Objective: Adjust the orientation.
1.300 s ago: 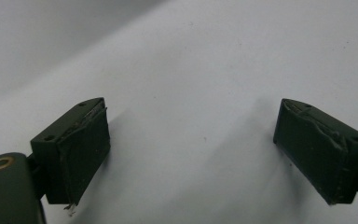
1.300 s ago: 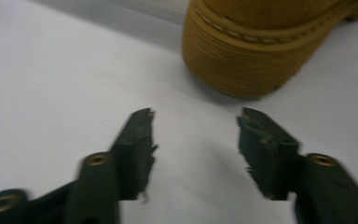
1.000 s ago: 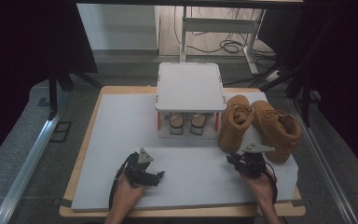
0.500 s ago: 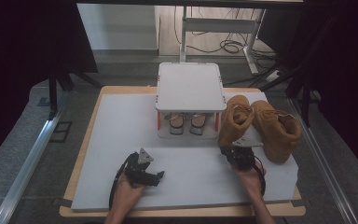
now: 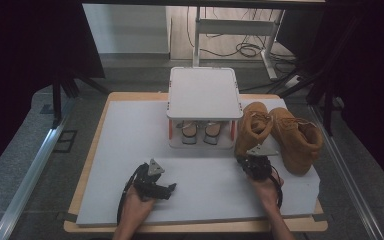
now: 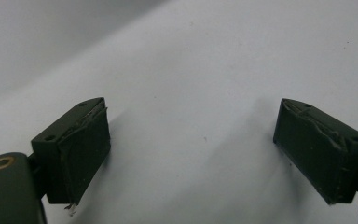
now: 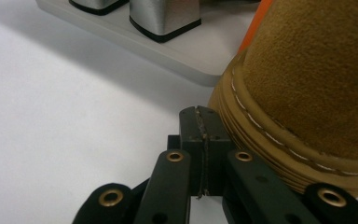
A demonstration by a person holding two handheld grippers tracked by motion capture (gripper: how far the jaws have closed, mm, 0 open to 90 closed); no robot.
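Two tan suede boots stand at the right of the white mat (image 5: 130,140), the nearer boot (image 5: 252,130) beside the farther boot (image 5: 297,142). My right gripper (image 5: 247,161) is just in front of the nearer boot's toe. In the right gripper view my right gripper (image 7: 200,114) has its pads pressed together with nothing between them, right against the boot's (image 7: 307,79) welted sole edge. My left gripper (image 5: 167,189) rests low at the mat's front left. In the left gripper view my left gripper (image 6: 191,116) stands wide open over bare mat.
A white two-tier rack (image 5: 204,92) stands at the back middle, with a pair of silver-grey shoes (image 5: 190,131) on its lower shelf. The rack's base (image 7: 135,44) lies close ahead of the right gripper. The wooden table edge (image 5: 195,227) runs along the front.
My right hand has slid left along the front of the boots, ending at the nearer boot's toe. The left hand has stayed where it was.
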